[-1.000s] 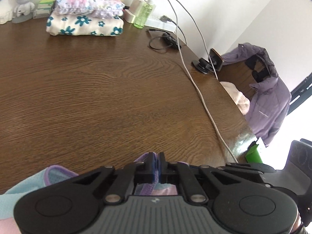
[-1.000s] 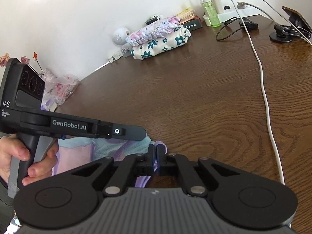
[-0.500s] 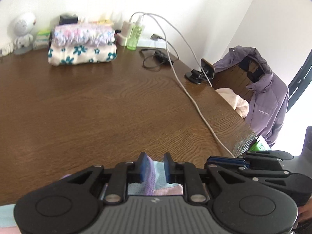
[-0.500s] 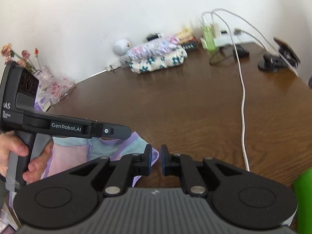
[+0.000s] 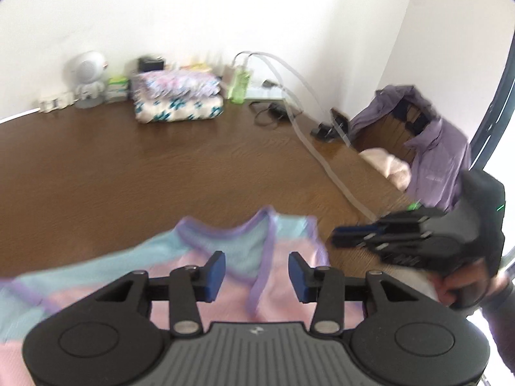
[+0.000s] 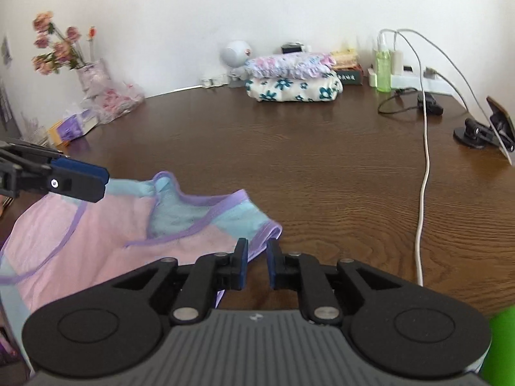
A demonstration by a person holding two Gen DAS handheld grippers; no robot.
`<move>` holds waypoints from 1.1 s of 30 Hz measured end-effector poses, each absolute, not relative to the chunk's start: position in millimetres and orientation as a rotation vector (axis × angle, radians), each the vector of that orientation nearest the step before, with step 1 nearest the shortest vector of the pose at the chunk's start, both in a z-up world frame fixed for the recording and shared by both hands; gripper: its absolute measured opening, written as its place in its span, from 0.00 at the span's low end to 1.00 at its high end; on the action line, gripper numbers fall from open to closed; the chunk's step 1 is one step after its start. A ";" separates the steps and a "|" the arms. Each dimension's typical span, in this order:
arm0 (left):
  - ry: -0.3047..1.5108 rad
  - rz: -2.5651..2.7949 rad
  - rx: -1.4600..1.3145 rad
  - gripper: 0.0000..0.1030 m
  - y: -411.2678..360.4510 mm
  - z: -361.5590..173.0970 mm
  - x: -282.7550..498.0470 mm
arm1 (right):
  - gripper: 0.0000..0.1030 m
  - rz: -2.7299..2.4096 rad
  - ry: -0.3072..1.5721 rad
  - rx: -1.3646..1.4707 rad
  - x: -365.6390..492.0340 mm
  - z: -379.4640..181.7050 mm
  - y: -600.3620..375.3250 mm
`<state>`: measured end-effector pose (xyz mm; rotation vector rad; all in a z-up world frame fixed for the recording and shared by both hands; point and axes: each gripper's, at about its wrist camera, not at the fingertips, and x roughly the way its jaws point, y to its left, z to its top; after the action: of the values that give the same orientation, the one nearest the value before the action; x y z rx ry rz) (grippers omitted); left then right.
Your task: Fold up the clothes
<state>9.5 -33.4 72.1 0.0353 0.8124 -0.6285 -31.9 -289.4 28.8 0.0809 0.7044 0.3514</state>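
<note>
Pink-and-blue garment (image 6: 106, 225), purple-trimmed, lying spread at the near edge of the worktop (image 6: 305, 167), neckline toward 12 o'clock, one shoulder corner at about 3 o'clock of the cloth. Just released, by the look of it: left claw (image 5: 256, 271) parted to a middling gap, having just been opening, nothing pinched, cloth only beneath; right claw (image 6: 256, 262) narrowly parted, pads clear of the purple hem just ahead. Judged step: laying flat before the first fold. Worth smoothing the bunched blue shoulder at 11 o'clock first, then pinching both shoulder corners by the trim, not the loose middle. Best to lift evenly, carry toward 6 o'clock, match hems, set down without dragging. White cable (image 6: 425, 160) at 3 o'clock: keep clear. Folded floral pile (image 6: 294, 78) at 12 o'clock, well apart, a likely resting place afterwards.
</note>
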 end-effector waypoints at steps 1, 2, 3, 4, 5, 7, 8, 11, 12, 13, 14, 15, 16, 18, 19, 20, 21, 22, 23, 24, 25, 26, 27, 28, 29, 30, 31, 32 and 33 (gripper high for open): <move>0.825 -0.601 0.045 0.39 -27.2 68.2 3.2 | 0.13 0.376 0.701 0.067 -41.4 31.2 -287.8; 0.838 -0.574 0.053 0.39 -21.0 64.5 -3.1 | 0.17 0.402 0.704 0.051 -50.3 31.9 -284.7; 0.844 -0.558 0.036 0.39 -13.7 63.0 -8.5 | 0.18 0.421 0.715 0.025 -58.0 30.6 -280.7; 0.846 -0.547 0.010 0.39 -4.9 62.4 -12.7 | 0.18 0.429 0.731 -0.009 -64.3 27.4 -275.6; 0.837 -0.530 -0.026 0.40 7.5 63.2 -18.2 | 0.18 0.420 0.746 -0.045 -68.7 23.4 -270.6; 0.812 -0.469 -0.072 0.40 31.4 66.6 -28.2 | 0.19 0.392 0.743 -0.074 -76.0 23.0 -266.1; 0.800 -0.407 -0.076 0.41 44.1 67.8 -33.2 | 0.19 0.381 0.735 -0.077 -79.7 24.4 -265.2; 0.784 -0.182 -0.028 0.41 82.6 66.7 -40.9 | 0.29 0.372 0.710 -0.005 -81.8 31.2 -269.5; 0.779 -0.114 -0.016 0.42 96.6 65.0 -43.0 | 0.30 0.366 0.715 0.019 -78.2 31.9 -270.7; 0.773 -0.048 -0.004 0.42 110.5 63.3 -45.1 | 0.30 0.359 0.721 0.038 -74.8 32.1 -271.1; 0.768 0.001 -0.002 0.44 124.4 60.5 -46.5 | 0.30 0.349 0.728 0.046 -71.6 31.1 -269.9; 0.762 0.051 -0.001 0.47 138.4 57.6 -47.9 | 0.30 0.339 0.734 0.055 -68.4 30.1 -268.7; 0.755 0.093 -0.019 0.49 154.2 53.5 -48.8 | 0.30 0.329 0.741 0.063 -65.2 29.1 -267.6; 0.782 0.137 -0.078 0.50 180.5 45.6 -48.8 | 0.30 0.311 0.754 0.078 -59.1 27.3 -265.0; 0.787 0.136 -0.111 0.50 190.2 42.7 -48.8 | 0.30 0.306 0.756 0.079 -56.7 26.7 -263.5; 0.792 0.134 -0.142 0.50 199.6 40.0 -48.8 | 0.30 0.300 0.752 0.077 -53.8 26.4 -262.3; 0.797 0.123 -0.160 0.48 204.4 38.6 -47.3 | 0.30 0.294 0.749 0.075 -50.9 26.0 -261.2; 0.793 0.117 -0.168 0.47 206.8 39.0 -44.7 | 0.30 0.283 0.745 0.070 -47.3 25.8 -260.2; 0.784 0.104 -0.159 0.47 206.0 42.4 -40.5 | 0.30 0.261 0.740 0.063 -42.6 26.0 -259.5; 0.772 0.070 -0.131 0.48 200.4 47.7 -33.9 | 0.30 0.246 0.736 0.057 -37.7 26.8 -259.5; 0.766 0.010 -0.083 0.49 189.9 51.7 -22.2 | 0.30 0.236 0.735 0.053 -31.3 28.3 -260.6; 0.760 -0.049 -0.036 0.51 179.4 55.8 -10.5 | 0.30 0.228 0.734 0.047 -24.6 30.0 -261.4; 0.755 -0.106 0.010 0.51 169.0 59.6 1.5 | 0.30 0.229 0.734 0.035 -16.8 32.2 -261.8; 0.770 -0.145 0.047 0.51 160.0 59.5 17.2 | 0.30 0.238 0.739 0.026 -8.0 34.3 -262.3; 0.785 -0.182 0.084 0.51 151.1 59.3 32.9 | 0.30 0.245 0.745 0.024 0.1 35.7 -263.2; 0.804 -0.210 0.117 0.51 145.8 57.6 48.2 | 0.30 0.248 0.752 0.019 7.7 37.7 -263.3; 0.821 -0.235 0.149 0.51 141.8 54.7 61.3 | 0.30 0.257 0.765 0.007 14.8 39.4 -262.4; 0.842 -0.252 0.155 0.51 141.5 50.7 69.4 | 0.30 0.268 0.775 -0.007 21.4 41.0 -261.6; 0.863 -0.269 0.161 0.51 141.2 46.7 77.4 | 0.31 0.282 0.782 -0.020 26.6 41.8 -261.2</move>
<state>77.4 141.2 46.8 0.1613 0.8631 -0.2688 26.6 -261.2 41.8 -0.0197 0.7824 0.2819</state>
